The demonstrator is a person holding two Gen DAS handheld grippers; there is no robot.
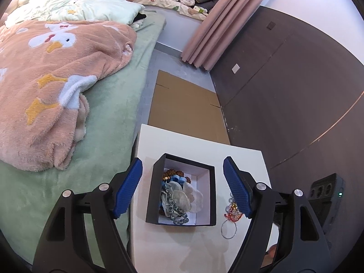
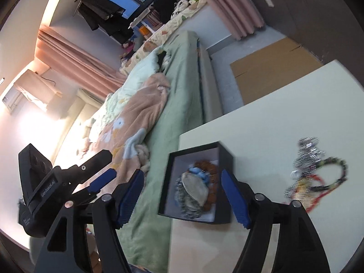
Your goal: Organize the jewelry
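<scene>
A black open box (image 1: pixel 157 193) with a white inside stands on a white table (image 1: pixel 241 159). It holds beads, a blue piece and a clear pouch (image 1: pixel 182 193). My left gripper (image 1: pixel 182 186) is open and empty, its jaws either side of the box, above it. A loose pile of jewelry (image 1: pixel 231 211) with a silver ring lies right of the box. In the right wrist view my right gripper (image 2: pixel 182 195) is open and empty over the box (image 2: pixel 225 195), and the jewelry pile (image 2: pixel 316 177) lies to the right. The left gripper (image 2: pixel 100 179) shows at the left there.
A bed with a green sheet (image 1: pixel 109 118) and a pink blanket (image 1: pixel 45 91) runs along the table's left edge. Flat cardboard (image 1: pixel 186 104) lies on the floor beyond the table. A dark wall (image 1: pixel 284 91) stands on the right, with a black device (image 1: pixel 325 191) near it.
</scene>
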